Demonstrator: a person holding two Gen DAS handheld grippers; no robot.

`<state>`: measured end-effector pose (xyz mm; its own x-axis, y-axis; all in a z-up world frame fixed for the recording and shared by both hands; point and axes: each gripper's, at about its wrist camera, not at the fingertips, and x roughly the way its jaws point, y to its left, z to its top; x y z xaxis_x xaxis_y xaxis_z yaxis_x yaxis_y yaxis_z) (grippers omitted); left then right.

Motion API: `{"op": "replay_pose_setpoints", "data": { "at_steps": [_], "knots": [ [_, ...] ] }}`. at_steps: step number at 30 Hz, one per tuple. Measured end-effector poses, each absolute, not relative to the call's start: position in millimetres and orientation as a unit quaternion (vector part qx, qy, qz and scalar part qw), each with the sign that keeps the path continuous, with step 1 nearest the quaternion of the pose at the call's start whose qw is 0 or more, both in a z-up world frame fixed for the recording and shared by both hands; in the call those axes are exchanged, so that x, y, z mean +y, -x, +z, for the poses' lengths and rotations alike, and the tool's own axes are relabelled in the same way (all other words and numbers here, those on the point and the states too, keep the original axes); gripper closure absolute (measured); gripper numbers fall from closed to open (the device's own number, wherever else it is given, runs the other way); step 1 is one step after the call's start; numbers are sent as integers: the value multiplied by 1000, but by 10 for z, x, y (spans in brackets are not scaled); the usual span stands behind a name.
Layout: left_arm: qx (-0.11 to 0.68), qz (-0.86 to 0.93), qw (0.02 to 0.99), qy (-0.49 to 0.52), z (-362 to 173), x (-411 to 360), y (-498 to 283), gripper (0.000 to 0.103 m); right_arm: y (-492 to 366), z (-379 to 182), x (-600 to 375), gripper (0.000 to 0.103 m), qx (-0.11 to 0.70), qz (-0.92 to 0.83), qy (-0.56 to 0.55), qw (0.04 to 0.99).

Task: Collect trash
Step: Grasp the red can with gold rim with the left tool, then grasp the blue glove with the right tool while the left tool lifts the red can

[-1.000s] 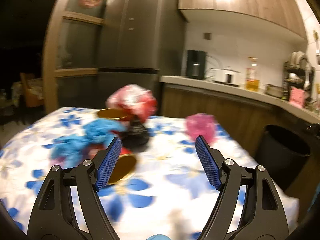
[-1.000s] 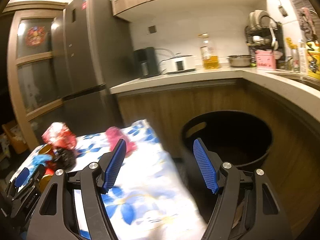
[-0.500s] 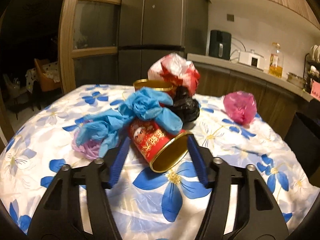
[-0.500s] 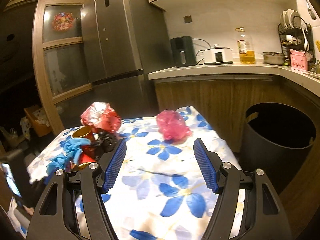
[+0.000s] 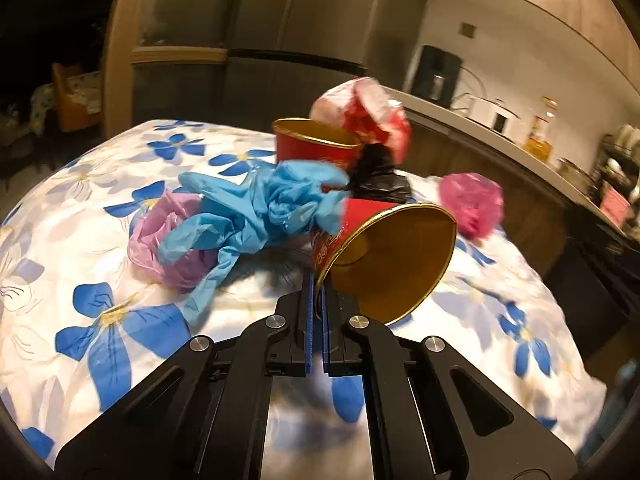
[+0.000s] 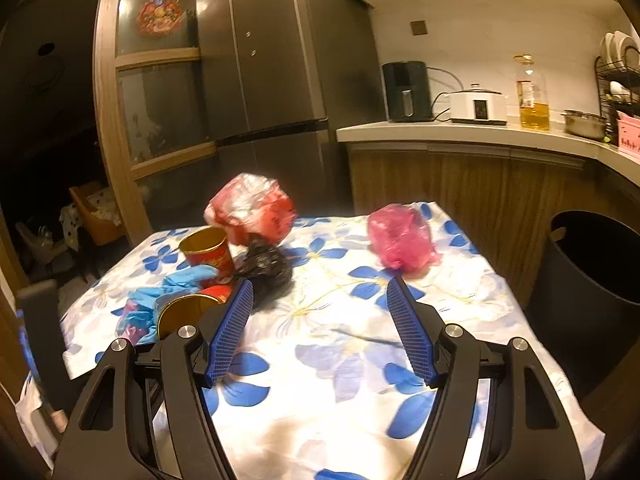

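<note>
Kitchen lights glow warm over a table draped in a white cloth with blue flowers [image 5: 120, 328], and all the trash sits on it. Front and centre, the left gripper [image 5: 317, 304] has its blue pads pressed together on the gold rim of a tipped red paper cup [image 5: 384, 252], its gold-lined mouth gaping toward the camera. Just left of that cup, touching it, sprawls a crumpled blue glove [image 5: 260, 208], draped over a purple wad [image 5: 168, 240]. Behind them a second red cup [image 5: 312, 148] stands upright, with a black bag [image 5: 380, 176] just beside it and a red and white plastic bag [image 5: 364, 112] at the far edge. Off to the right, apart from the pile, lies a pink bag [image 5: 472, 204]. From the other view, the right gripper [image 6: 320, 328] hovers over the near part of the cloth, fingers spread wide and holding nothing. Down at the far right, beside the table, stands a dark bin [image 6: 592, 280], below the wooden counter [image 6: 460, 134].
</note>
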<state>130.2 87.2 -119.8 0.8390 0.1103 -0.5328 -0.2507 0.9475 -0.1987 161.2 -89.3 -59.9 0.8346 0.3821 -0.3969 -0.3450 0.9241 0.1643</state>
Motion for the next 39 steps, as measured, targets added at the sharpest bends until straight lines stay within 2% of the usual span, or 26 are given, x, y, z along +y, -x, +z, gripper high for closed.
{"op": "replay_pose_setpoints", "data": {
  "at_steps": [11,20,28,31,36,38,39],
  "knots": [
    [243,30,960,137,-1051,1098,-758,101,-1665,-668,-623,34,225,205,-37,952],
    [189,102,963,163,-807,1512,-402,101,-1730,-905,-176,35,250,226,-11,941],
    [183,133,960,165,-780,1700,-316,101,-1920,-1127,333,40,279,244,10,929],
    [182,137,960,162,-766,1731,-308,101,-1946,-1202,440,46,290,251,28,923],
    [186,138,959,165,-776,1741,-340,101,-1976,-1264,498,67,309,266,38,912],
    [187,139,958,166,-783,1748,-342,101,-1974,-1273,511,89,313,276,41,908],
    [186,139,958,166,-784,1748,-338,101,-1960,-1273,517,92,312,278,44,907]
  ]
}}
